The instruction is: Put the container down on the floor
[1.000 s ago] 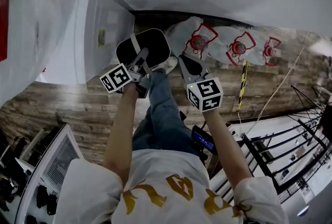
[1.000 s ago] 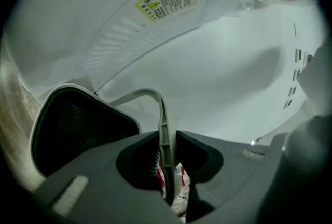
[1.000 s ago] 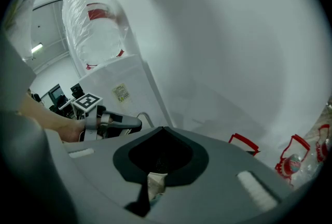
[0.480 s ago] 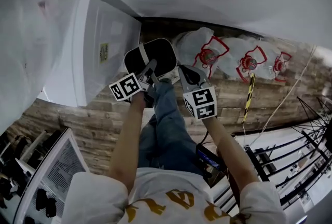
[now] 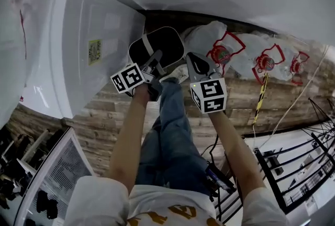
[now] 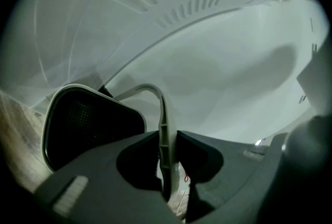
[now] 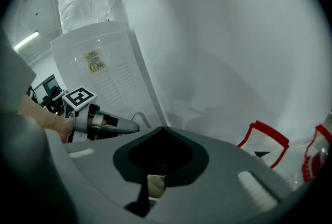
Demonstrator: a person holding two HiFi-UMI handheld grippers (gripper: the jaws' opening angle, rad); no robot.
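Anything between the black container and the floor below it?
The wood-plank floor right under the black white-rimmed container is hidden by it. Crowding it: the person's pale shoe at its lower edge, white water dispenser left, white red-printed plastic bags right. Left hand-held gripper grips its handle.

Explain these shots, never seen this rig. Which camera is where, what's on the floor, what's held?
There is no robot here: a person holds a two-jaw gripper in each hand, each with a marker cube. The head view looks steeply down from the person's head, over their arms and legs. The other two cameras ride on the grippers and look along the jaws. The left gripper is shut on the white handle of a black container with a white rim. The right gripper is shut and holds nothing. Below is a wooden floor, with white bags printed in red by the wall and a white water dispenser at left.
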